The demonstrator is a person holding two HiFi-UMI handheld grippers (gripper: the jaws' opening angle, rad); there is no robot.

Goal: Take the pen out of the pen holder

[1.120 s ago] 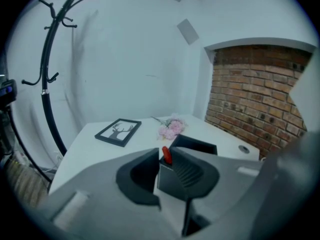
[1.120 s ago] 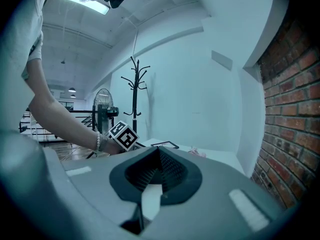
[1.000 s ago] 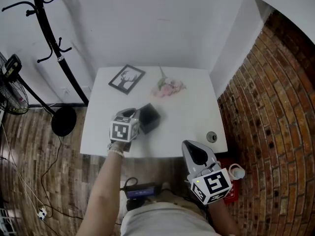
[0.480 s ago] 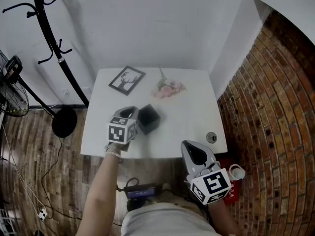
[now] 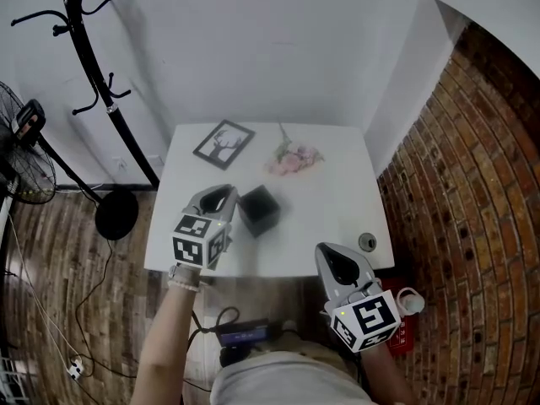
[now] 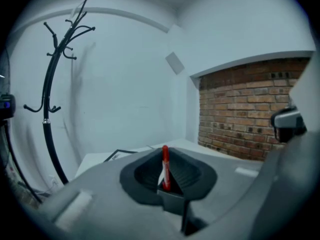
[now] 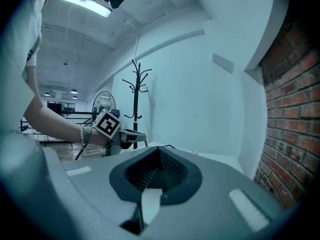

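Head view: left gripper (image 5: pixel 221 197) has risen off the black pen holder (image 5: pixel 258 209), still on the table (image 5: pixel 337 201). Left gripper view: jaws just closed further, pinching a red pen (image 6: pixel 165 165) upright, so it looks clear of the holder. Right gripper view: right gripper (image 7: pixel 159 170) idle, jaws together, empty

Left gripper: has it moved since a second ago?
Yes. The left gripper has drawn back from the pen holder toward the table's near edge, its jaws having just been closing on the red pen.
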